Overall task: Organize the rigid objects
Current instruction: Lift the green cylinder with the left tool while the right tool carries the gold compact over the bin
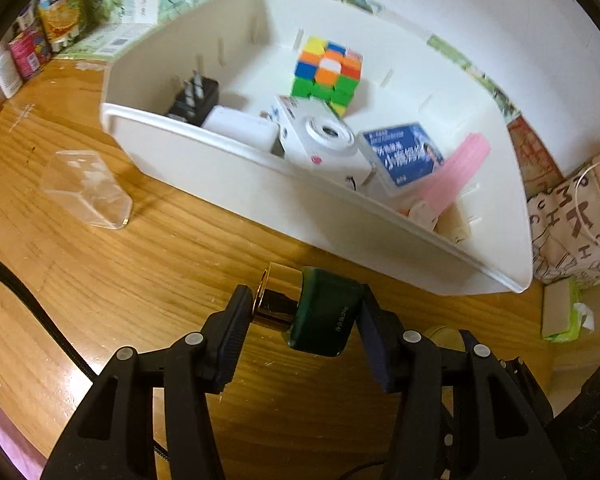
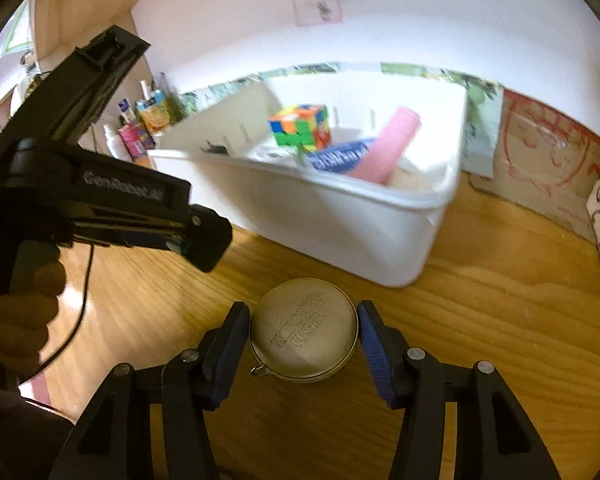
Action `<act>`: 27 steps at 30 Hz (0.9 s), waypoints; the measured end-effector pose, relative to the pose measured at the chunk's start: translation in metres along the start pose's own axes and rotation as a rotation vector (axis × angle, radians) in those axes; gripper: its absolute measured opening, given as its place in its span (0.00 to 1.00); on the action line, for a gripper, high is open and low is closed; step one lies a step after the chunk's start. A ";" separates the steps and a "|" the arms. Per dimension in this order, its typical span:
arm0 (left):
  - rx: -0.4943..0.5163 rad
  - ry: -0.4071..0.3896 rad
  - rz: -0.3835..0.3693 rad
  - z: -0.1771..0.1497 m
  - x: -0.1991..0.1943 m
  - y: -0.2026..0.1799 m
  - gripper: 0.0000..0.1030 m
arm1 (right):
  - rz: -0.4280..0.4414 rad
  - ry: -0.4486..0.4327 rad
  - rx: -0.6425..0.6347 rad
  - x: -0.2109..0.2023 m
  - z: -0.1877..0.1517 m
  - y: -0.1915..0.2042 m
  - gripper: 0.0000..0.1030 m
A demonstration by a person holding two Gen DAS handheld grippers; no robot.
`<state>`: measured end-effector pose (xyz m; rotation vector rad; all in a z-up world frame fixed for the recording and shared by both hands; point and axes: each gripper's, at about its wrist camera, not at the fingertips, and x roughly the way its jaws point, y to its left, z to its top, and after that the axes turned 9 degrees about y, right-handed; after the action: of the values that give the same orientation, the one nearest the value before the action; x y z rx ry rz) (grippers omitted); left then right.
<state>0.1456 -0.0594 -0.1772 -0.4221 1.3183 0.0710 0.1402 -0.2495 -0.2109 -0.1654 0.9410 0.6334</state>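
Up close in the left wrist view, the left claw (image 1: pixel 304 312) is clamped on a small dark green bottle (image 1: pixel 326 314) with a shiny gold cap (image 1: pixel 278 298), held sideways above the grained wooden counter (image 1: pixel 140 280). Beyond it stands a smooth white plastic bin (image 1: pixel 340 232). Inside lie a multicoloured puzzle cube (image 1: pixel 327 74), a white toy camera (image 1: pixel 326 142) with a round lens, a black plug (image 1: pixel 194 96), a white rounded block (image 1: pixel 242 130), a blue printed box (image 1: pixel 402 152) and a ribbed pink piece (image 1: pixel 456 174). A clear plastic case (image 1: pixel 88 188) lies on the counter, left of the bin.

Next, in the right wrist view, the right claw (image 2: pixel 304 332) grips a round, dull metal tin (image 2: pixel 304 330) with embossed lettering and a small ring at its edge; the ridged pads press its sides. That white bin (image 2: pixel 360 240) sits just behind. On the left, a hand (image 2: pixel 24 312) holds the other black device (image 2: pixel 112 200).
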 end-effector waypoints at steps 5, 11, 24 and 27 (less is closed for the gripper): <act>-0.034 -0.112 -0.052 -0.007 -0.022 0.009 0.54 | 0.024 -0.045 -0.051 -0.014 0.011 0.015 0.54; -0.020 -0.253 -0.049 -0.008 -0.048 0.000 0.54 | 0.027 -0.132 -0.082 -0.036 0.026 0.027 0.54; 0.162 -0.375 0.012 0.007 -0.074 -0.027 0.54 | -0.101 -0.428 -0.059 -0.073 0.053 0.025 0.54; 0.213 -0.430 0.050 0.012 -0.079 -0.037 0.54 | -0.134 -0.463 -0.038 -0.075 0.060 0.018 0.54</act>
<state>0.1466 -0.0748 -0.0900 -0.1775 0.9001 0.0588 0.1400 -0.2438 -0.1139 -0.1074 0.4680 0.5344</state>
